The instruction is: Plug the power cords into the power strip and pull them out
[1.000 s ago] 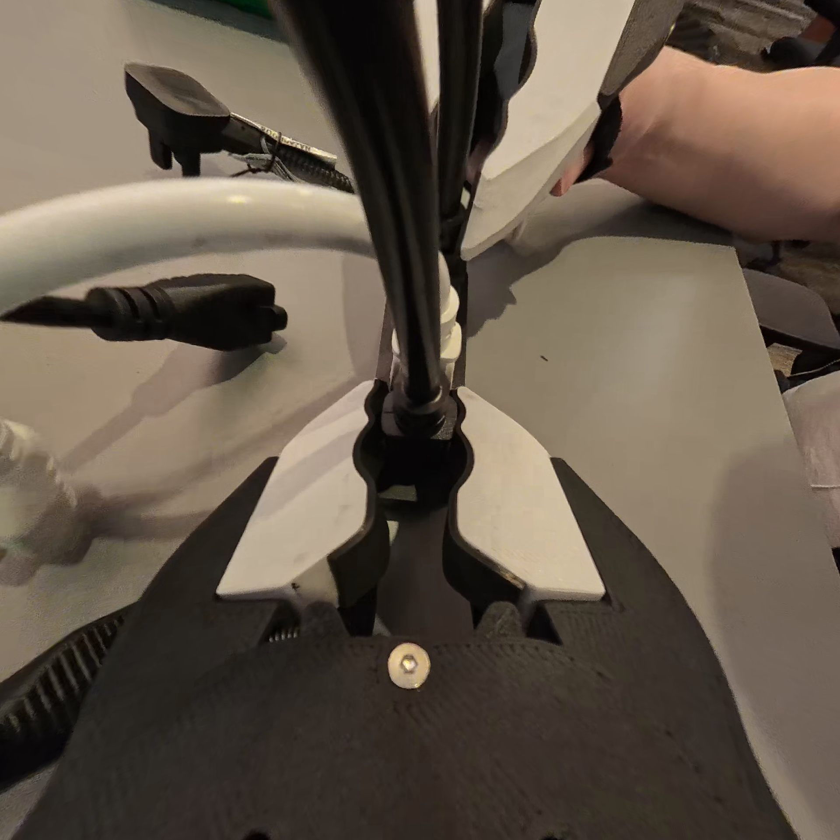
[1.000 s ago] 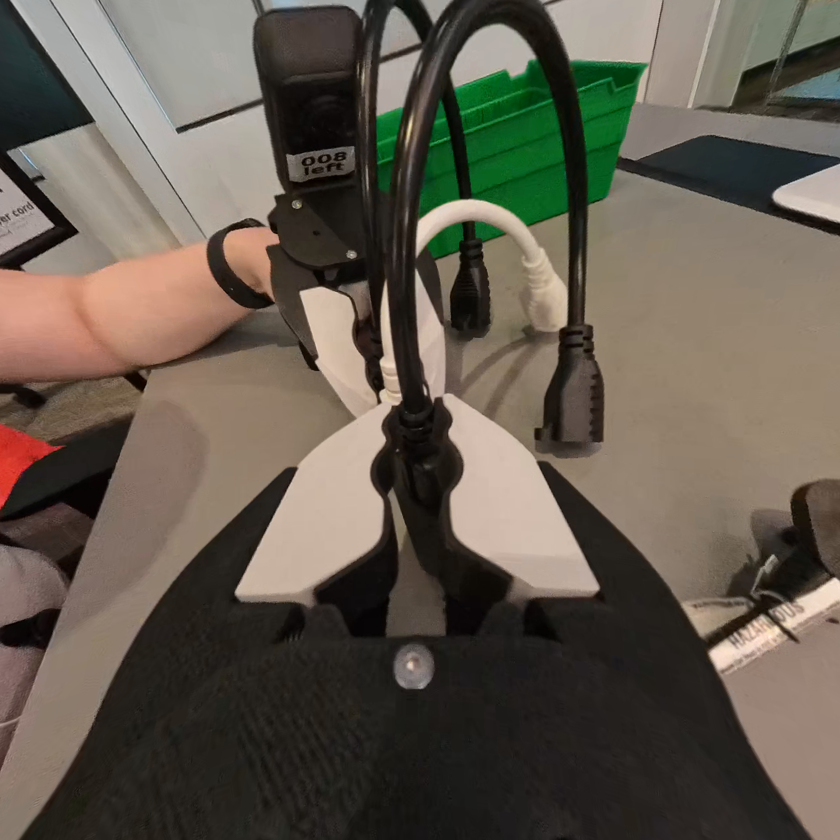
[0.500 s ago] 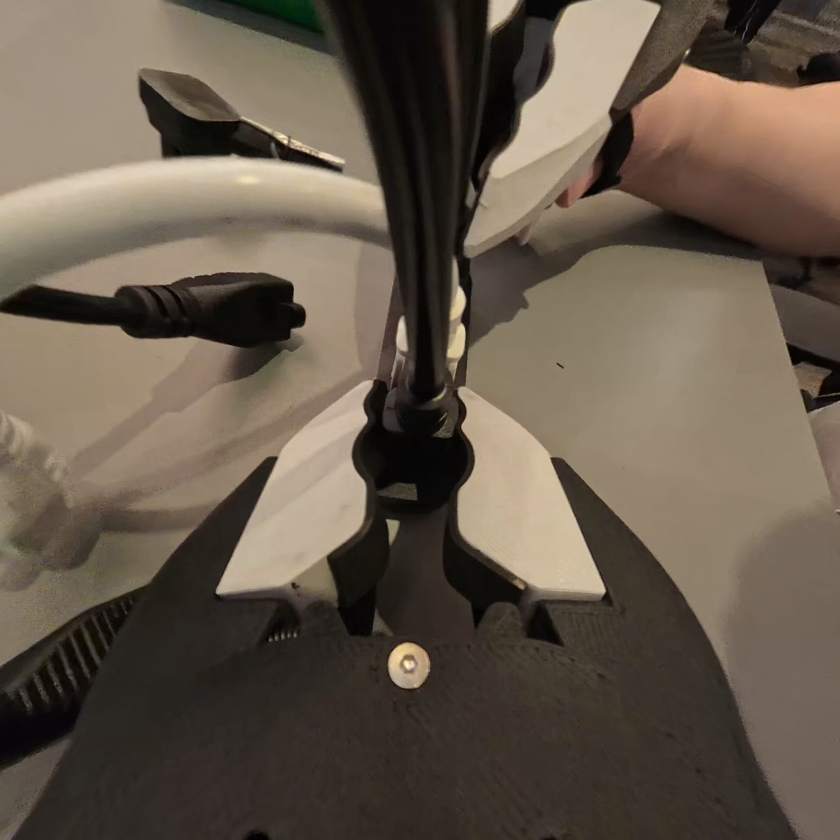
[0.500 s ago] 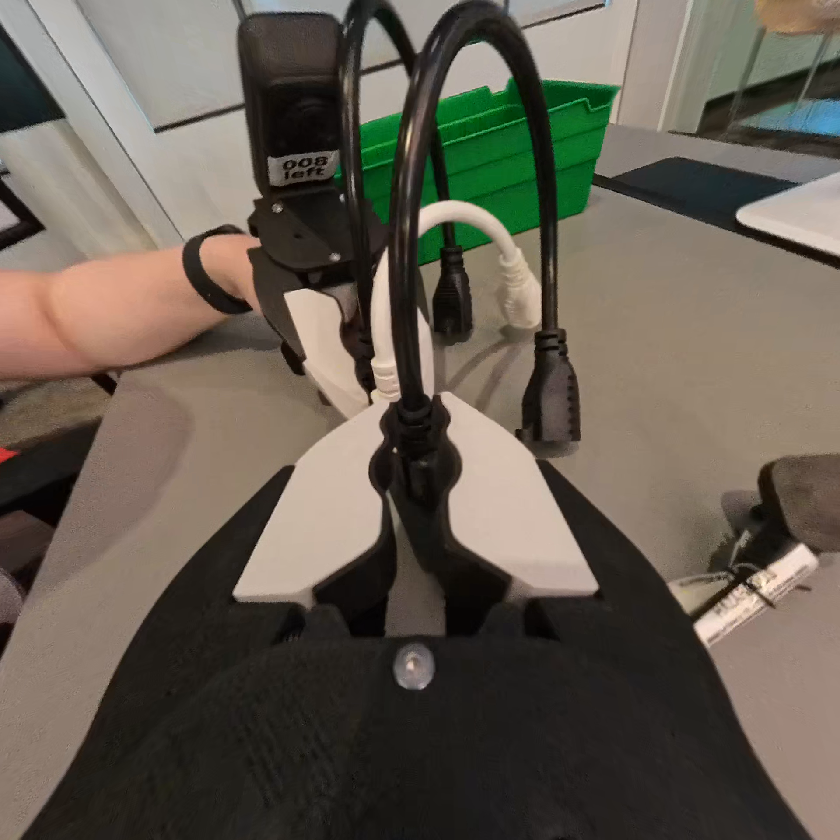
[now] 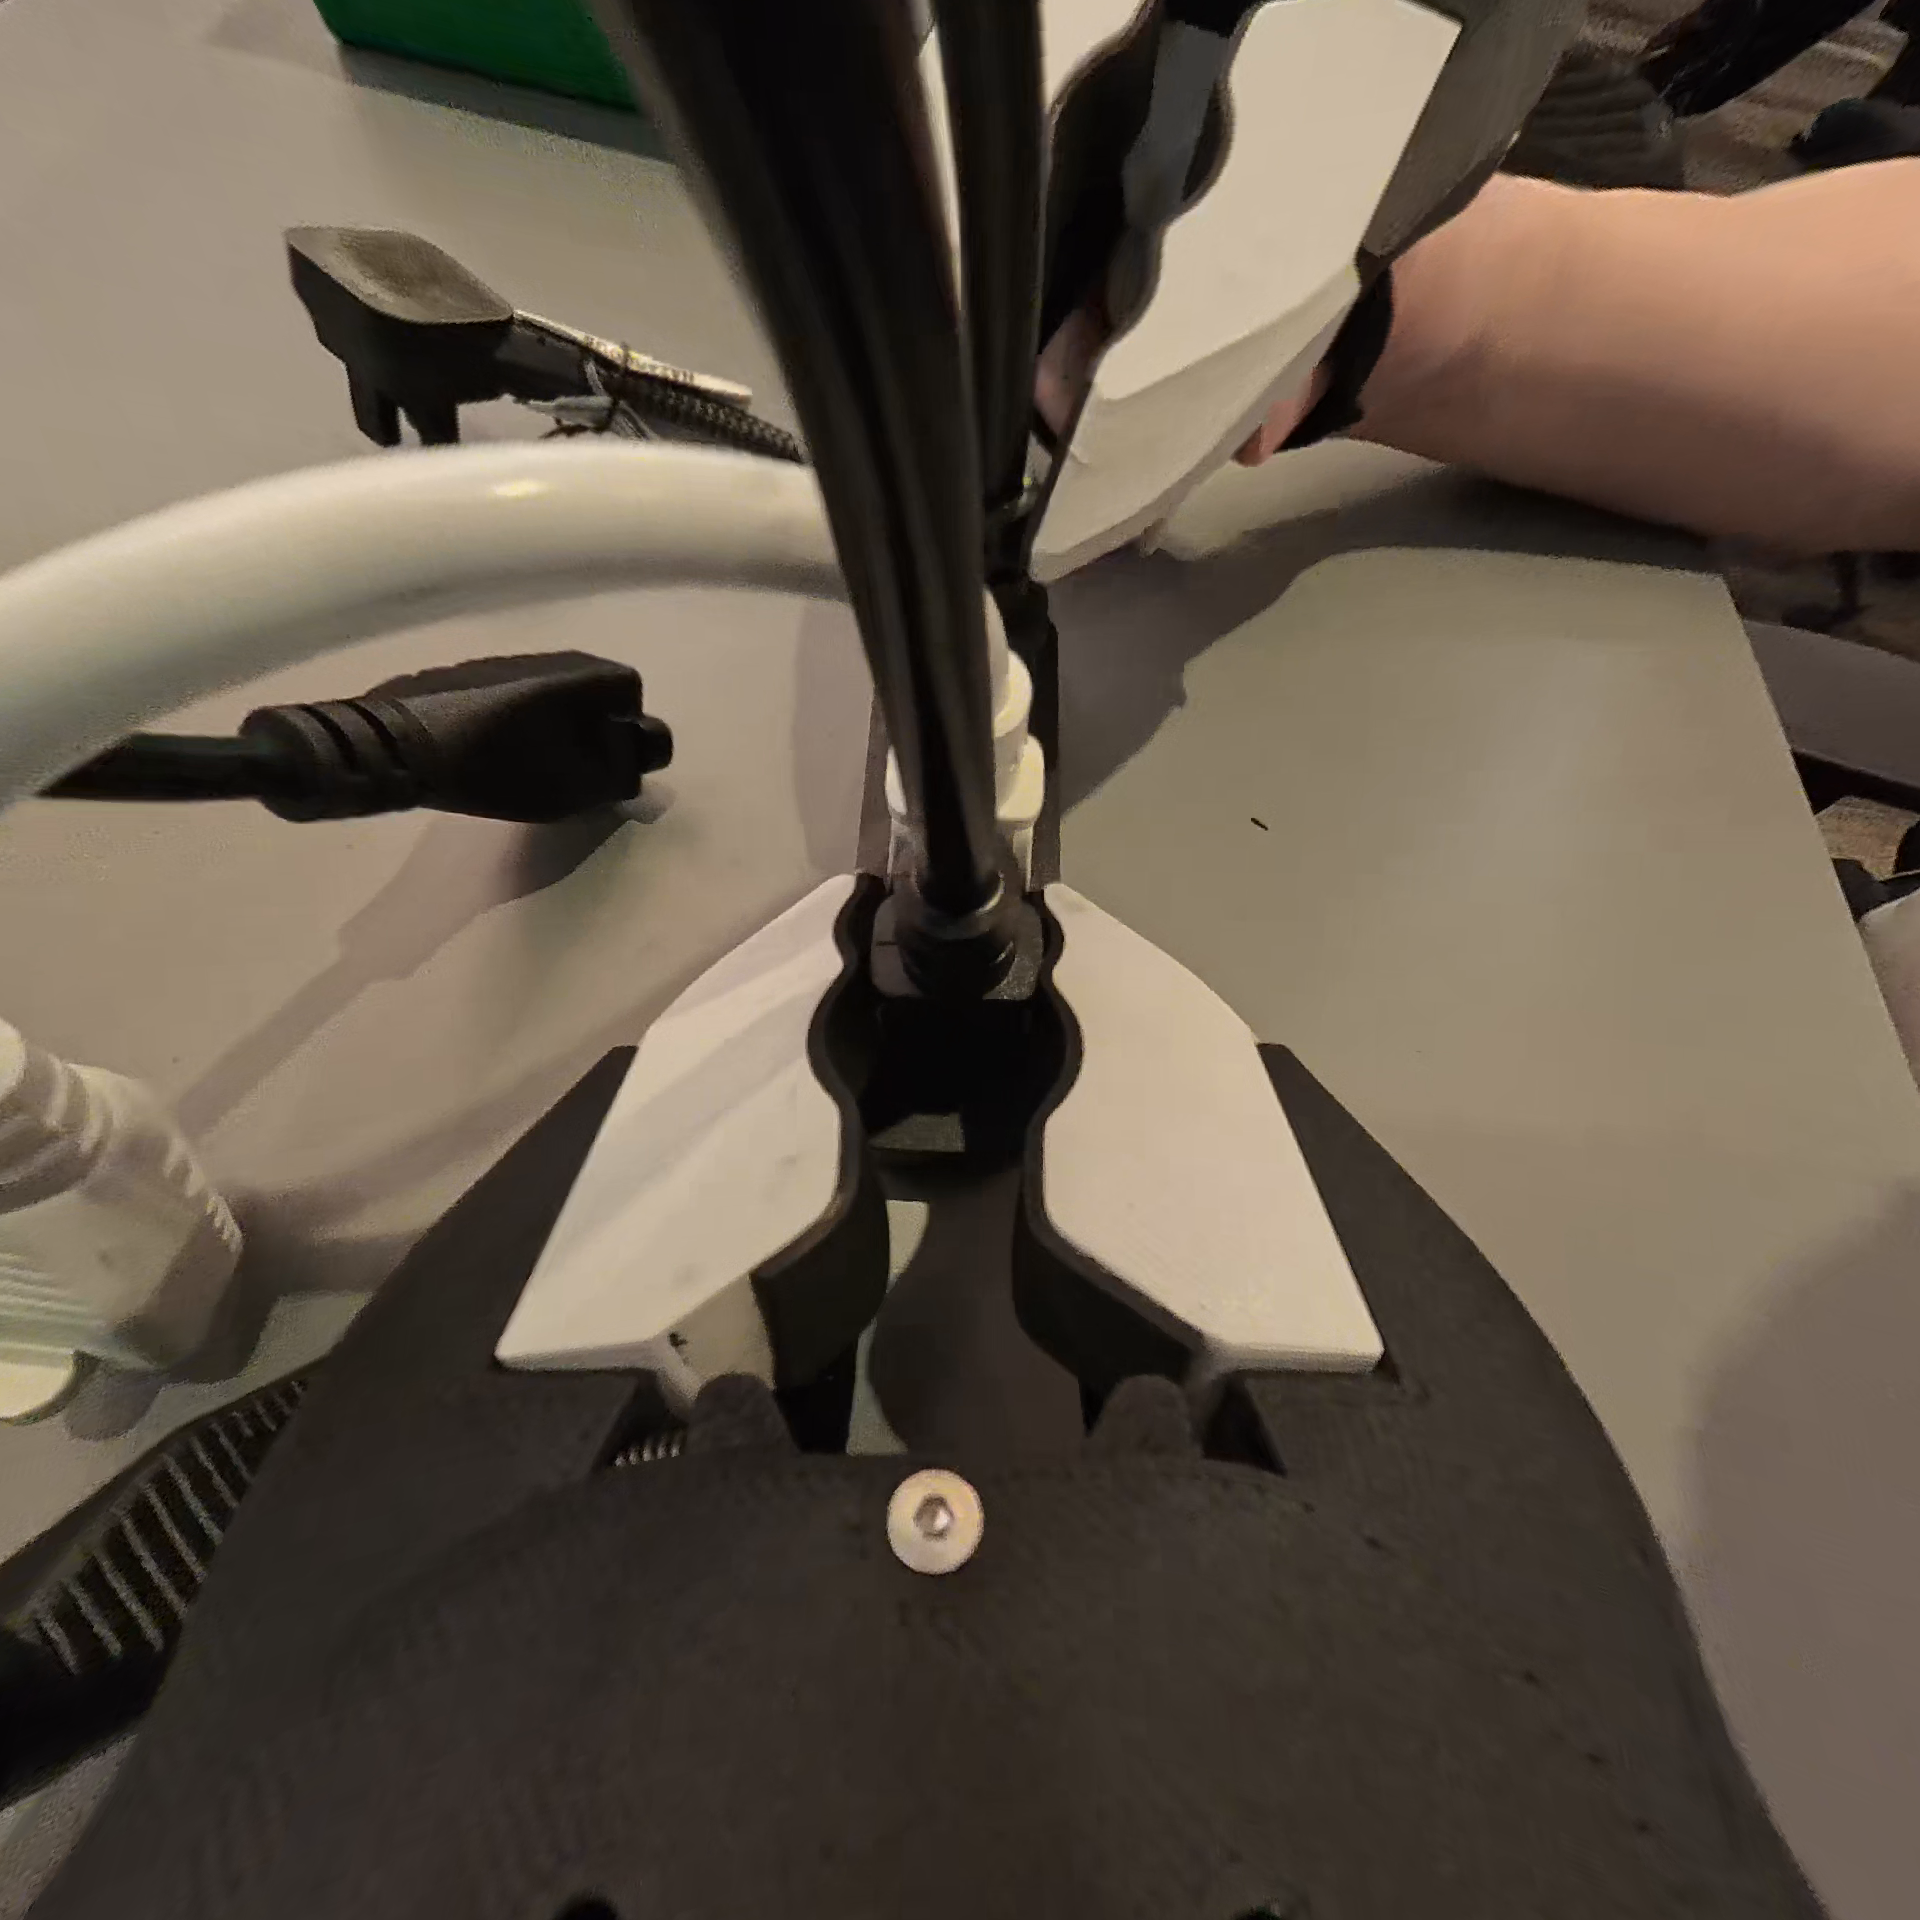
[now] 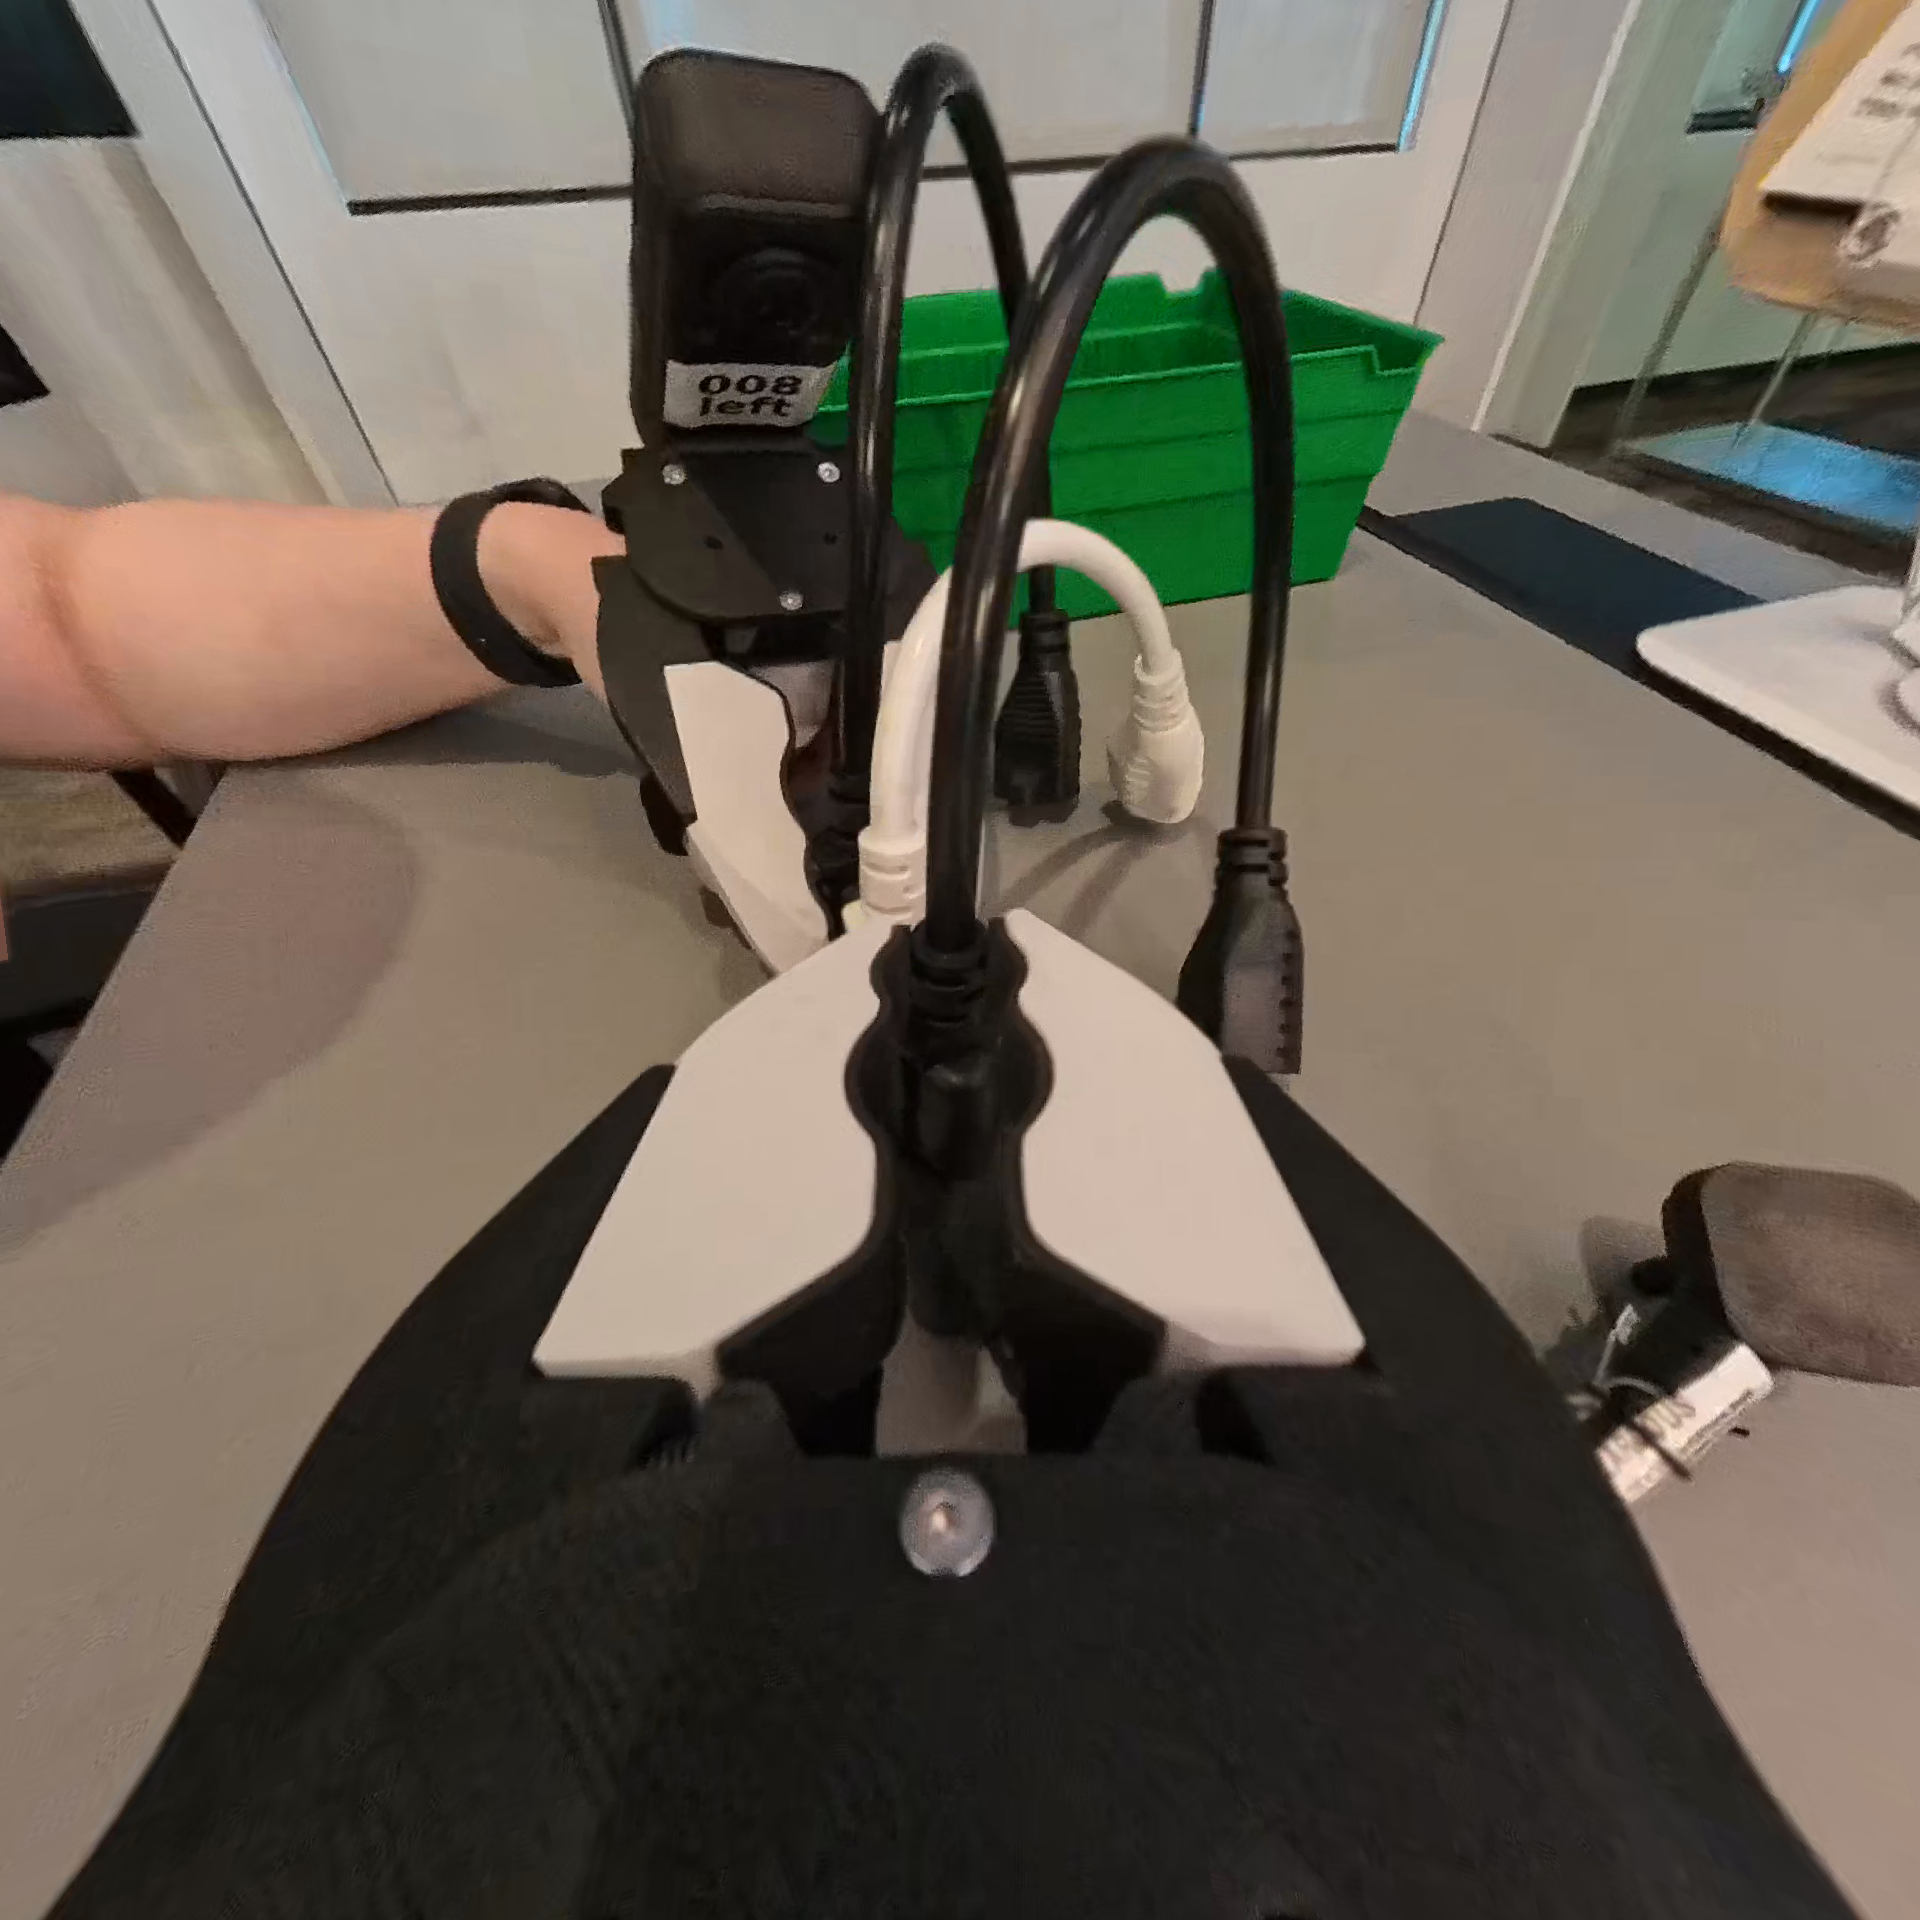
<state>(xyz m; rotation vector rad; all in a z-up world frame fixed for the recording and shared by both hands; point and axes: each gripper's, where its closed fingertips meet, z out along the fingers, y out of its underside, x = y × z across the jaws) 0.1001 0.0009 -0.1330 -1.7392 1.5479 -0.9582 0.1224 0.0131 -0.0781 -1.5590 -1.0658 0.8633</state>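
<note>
A narrow dark power strip (image 5: 1047, 727) lies between my two grippers, with a black, a white and a black cord plugged in a row. My left gripper (image 5: 951, 914) is shut on the strip's near end, right at the first black plug (image 5: 951, 971). The white plug (image 5: 1013, 727) stands behind it. My right gripper (image 6: 951, 935) is shut on the black plug (image 6: 945, 1049) at the other end, and its cord (image 6: 1143, 177) arches overhead. The right gripper's white finger (image 5: 1195, 416) shows tilted above the strip in the left wrist view.
Loose cord ends lie around: a black connector (image 5: 468, 738), a white one (image 5: 83, 1247) and the strip's black wall plug (image 5: 405, 301). A green bin (image 6: 1195, 468) stands at the back. A white tray (image 6: 1787, 686) is at the right. The grey table's edge (image 5: 1766, 831) is close. Some 6 centimeters of space lies between my two pairs of fingers.
My right gripper has risen and tilted up with its black plug, and the cord's hanging black end swings. The left gripper keeps its hold and has shifted only slightly.
</note>
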